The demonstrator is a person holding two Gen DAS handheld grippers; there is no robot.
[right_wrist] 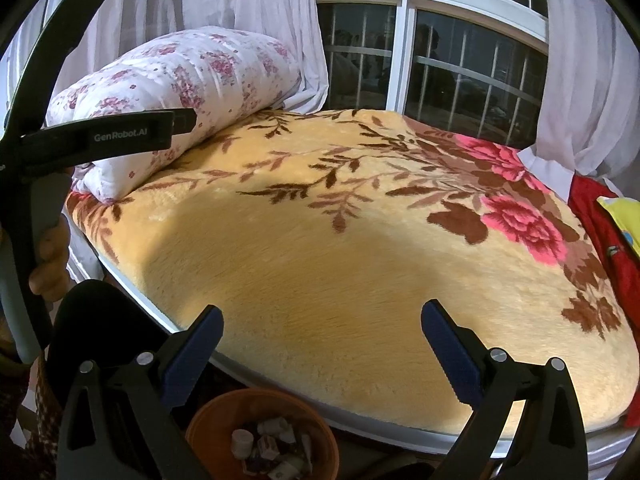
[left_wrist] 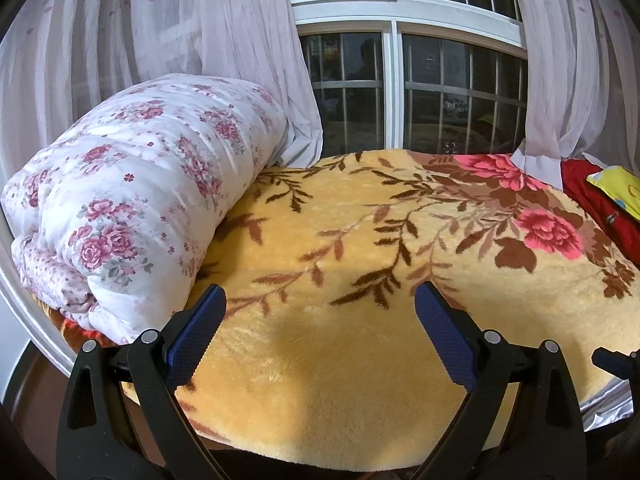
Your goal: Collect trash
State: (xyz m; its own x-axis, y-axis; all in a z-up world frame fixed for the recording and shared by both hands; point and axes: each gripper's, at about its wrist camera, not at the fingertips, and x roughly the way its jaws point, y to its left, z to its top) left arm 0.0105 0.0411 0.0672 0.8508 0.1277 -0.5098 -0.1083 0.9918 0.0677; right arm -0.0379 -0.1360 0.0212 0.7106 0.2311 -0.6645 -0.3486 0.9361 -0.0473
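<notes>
Orange bin (right_wrist: pixel 320 432) cut off at bottom edge, its trash (right_wrist: pixel 268 448) too jumbled to identify

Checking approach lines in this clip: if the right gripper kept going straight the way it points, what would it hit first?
Probably the yellow blanket on the bed: the open right gripper points across it with nothing lying between. Depth is unclear.

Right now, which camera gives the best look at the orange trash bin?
The right wrist view. The orange trash bin sits at its bottom edge, below the bed's rim, between the open right gripper fingers, with crumpled scraps visible inside. The left wrist view shows only the blanket and rolled quilt; no bin.
</notes>
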